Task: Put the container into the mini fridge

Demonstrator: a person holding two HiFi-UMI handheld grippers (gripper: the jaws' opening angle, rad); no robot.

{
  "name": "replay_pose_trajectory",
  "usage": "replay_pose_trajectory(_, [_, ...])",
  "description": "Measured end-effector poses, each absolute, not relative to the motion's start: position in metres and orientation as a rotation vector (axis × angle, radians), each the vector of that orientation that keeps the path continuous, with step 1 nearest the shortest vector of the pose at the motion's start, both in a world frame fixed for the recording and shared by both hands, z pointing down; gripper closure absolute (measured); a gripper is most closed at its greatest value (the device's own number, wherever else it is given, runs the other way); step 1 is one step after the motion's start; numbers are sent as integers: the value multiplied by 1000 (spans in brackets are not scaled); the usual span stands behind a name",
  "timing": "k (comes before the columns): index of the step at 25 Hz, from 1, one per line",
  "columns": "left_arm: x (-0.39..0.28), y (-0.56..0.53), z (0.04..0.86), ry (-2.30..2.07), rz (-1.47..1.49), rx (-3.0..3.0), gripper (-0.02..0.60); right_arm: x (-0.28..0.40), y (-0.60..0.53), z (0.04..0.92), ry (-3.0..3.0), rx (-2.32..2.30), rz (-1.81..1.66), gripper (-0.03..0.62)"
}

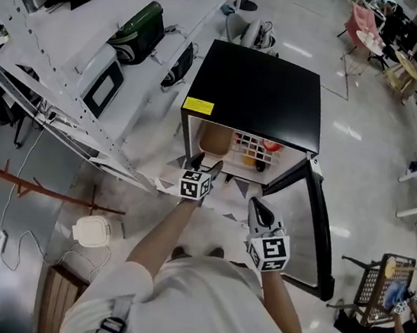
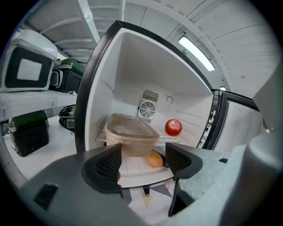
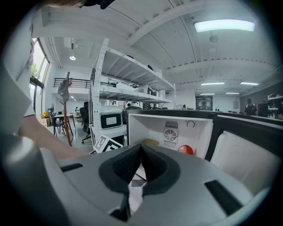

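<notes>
One orange fruit [image 2: 154, 160] near container [image 2: 131, 134]; visible left gripper view, hidden right.

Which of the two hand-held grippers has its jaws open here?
The left hand-held gripper: its jaws stand wide apart and grip nothing, with the container visible beyond the gap. The right hand-held gripper has its jaws closed together.

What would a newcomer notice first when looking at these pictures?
The black mini fridge stands on the floor with its door swung open at the right. Inside, a clear lidded container sits on the shelf at the left, a round red fruit to its right. The left gripper is open and empty before it; the right gripper is shut.
</notes>
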State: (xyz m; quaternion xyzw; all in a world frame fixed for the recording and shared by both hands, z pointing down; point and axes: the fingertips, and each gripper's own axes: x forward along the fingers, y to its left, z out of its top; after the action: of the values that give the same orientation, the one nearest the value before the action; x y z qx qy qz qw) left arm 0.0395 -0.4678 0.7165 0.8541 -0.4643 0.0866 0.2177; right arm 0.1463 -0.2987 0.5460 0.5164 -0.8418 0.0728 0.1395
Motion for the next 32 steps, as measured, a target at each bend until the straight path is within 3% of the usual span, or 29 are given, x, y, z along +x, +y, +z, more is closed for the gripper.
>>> replay_pose_trajectory(24, [40,-485,695,-1227,239,2476,270,143,-302,540,-2396,1557,190,588])
replay_pose_trajectory(32, [24,-446,647,-1147,140,2553,353,132,-296,530,-2394,1652,183,588])
